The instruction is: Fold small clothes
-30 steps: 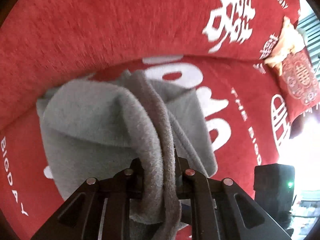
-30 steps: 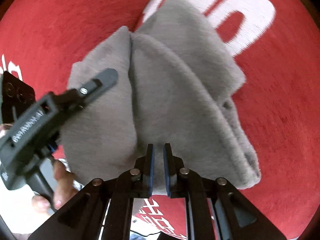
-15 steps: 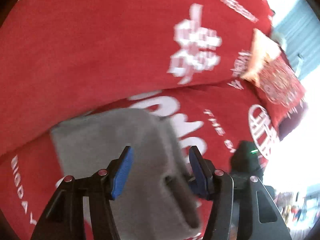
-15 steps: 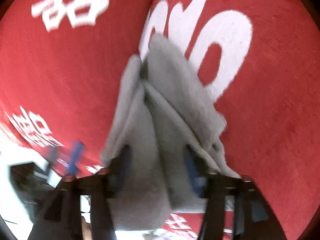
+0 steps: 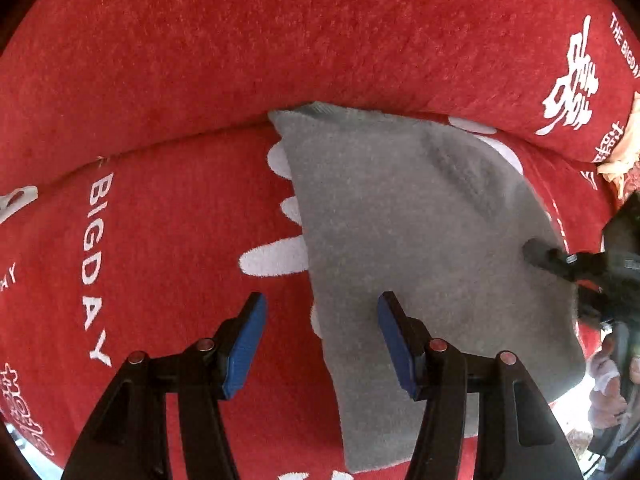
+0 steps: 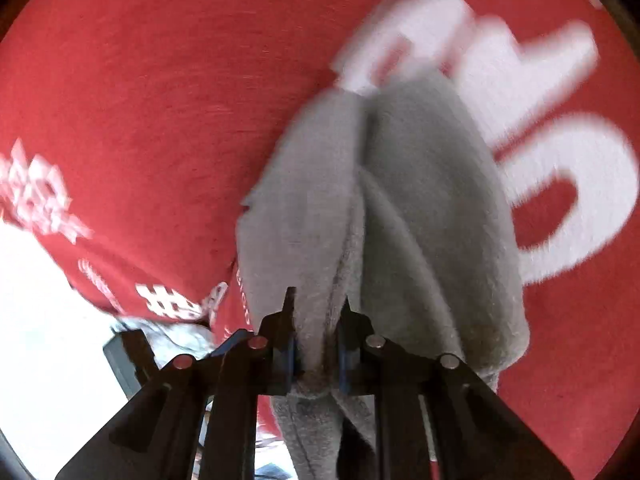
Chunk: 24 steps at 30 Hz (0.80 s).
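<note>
1. One grey garment (image 5: 420, 240) is all we count of clothing. It lies on the red cover (image 5: 180, 60), a soft fleecy piece with its far corner reaching the seam between the seat and the back cushion.

2. Two claws are in play. Our left claw (image 5: 320, 336) hangs above the near left edge of the garment with its blue pads (image 5: 246, 344) standing well apart and nothing between them; the cloth's edge lies below the gap.

3. Our right claw (image 6: 316, 344) has just been closing, and its jaws stand narrow with a bunched fold of the garment (image 6: 380, 220) pinched between the pads. From the left wrist view this claw (image 5: 538, 252) comes in from the right edge, its tip on the right side of the cloth.

4. One hand (image 5: 604, 380) shows at the right edge of the left wrist view, gripping the handle of the right claw.

5. One surface carries everything: a red plush cover with white printing, including the words "BIGDAY" (image 5: 94, 264) and large white characters (image 5: 570, 84). It looks like a couch, with a padded back rising behind the seat.

6. One yellowish cushion or cloth (image 5: 624, 152) sits at the far right edge. Beyond the cover the room is washed out by bright light, and we cannot tell more.
</note>
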Motion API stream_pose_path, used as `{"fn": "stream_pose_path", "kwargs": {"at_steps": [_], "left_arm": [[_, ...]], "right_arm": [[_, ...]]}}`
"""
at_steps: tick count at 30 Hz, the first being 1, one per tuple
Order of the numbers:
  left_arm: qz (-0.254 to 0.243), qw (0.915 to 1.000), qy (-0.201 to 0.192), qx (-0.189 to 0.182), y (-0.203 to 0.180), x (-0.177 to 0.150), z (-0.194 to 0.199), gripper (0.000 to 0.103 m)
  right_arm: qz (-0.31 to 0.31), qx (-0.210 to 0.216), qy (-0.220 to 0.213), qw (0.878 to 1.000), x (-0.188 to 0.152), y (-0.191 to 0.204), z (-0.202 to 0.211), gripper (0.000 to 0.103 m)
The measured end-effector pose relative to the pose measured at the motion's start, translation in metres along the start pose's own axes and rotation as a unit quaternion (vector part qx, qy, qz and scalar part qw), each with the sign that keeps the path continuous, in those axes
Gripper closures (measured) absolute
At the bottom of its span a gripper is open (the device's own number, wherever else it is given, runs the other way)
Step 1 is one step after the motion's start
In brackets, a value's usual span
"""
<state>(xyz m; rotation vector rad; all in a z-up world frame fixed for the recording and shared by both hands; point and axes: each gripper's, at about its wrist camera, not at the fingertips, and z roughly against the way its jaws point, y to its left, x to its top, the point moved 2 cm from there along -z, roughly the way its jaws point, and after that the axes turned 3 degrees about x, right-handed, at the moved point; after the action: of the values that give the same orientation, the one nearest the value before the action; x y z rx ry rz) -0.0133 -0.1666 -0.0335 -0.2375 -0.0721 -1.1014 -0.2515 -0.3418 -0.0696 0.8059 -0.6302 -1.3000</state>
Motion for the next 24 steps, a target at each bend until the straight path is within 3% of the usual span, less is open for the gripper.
{"fn": "stream_pose_path", "kwargs": {"at_steps": [4, 8, 10, 14, 18, 21, 23, 24], "left_arm": [[-0.027, 0.9995, -0.012, -0.015, -0.009, -0.004, 0.007, 0.044], [-0.035, 0.9993, -0.001, -0.012, -0.012, -0.009, -0.007, 0.044], [-0.025, 0.9996, 0.005, -0.012, -0.01, -0.01, -0.01, 0.033], [-0.021, 0.9998, 0.003, -0.008, 0.0, -0.014, -0.005, 0.031], [-0.016, 0.9996, -0.007, 0.021, 0.008, -0.007, -0.002, 0.031], [0.015, 0.9993, -0.015, 0.031, 0.026, 0.006, -0.003, 0.031], [0.028, 0.9988, -0.016, 0.036, 0.035, 0.014, -0.009, 0.031], [0.029, 0.9987, -0.015, 0.04, 0.036, 0.016, -0.012, 0.031]], "right_arm": [[0.054, -0.002, -0.048, 0.997, -0.002, 0.024, 0.036, 0.088], [0.009, -0.054, -0.028, 0.998, -0.003, -0.021, 0.03, 0.088], [-0.009, -0.087, -0.013, 0.996, -0.006, -0.046, 0.022, 0.088], [-0.022, -0.076, -0.035, 0.996, -0.014, -0.044, 0.027, 0.088], [-0.041, -0.033, -0.021, 0.998, -0.004, -0.038, 0.024, 0.084], [-0.053, -0.028, -0.015, 0.998, 0.01, -0.03, 0.015, 0.066], [-0.046, -0.046, -0.003, 0.998, 0.017, -0.022, 0.003, 0.075], [-0.031, -0.061, 0.001, 0.998, 0.016, -0.015, 0.002, 0.089]]}}
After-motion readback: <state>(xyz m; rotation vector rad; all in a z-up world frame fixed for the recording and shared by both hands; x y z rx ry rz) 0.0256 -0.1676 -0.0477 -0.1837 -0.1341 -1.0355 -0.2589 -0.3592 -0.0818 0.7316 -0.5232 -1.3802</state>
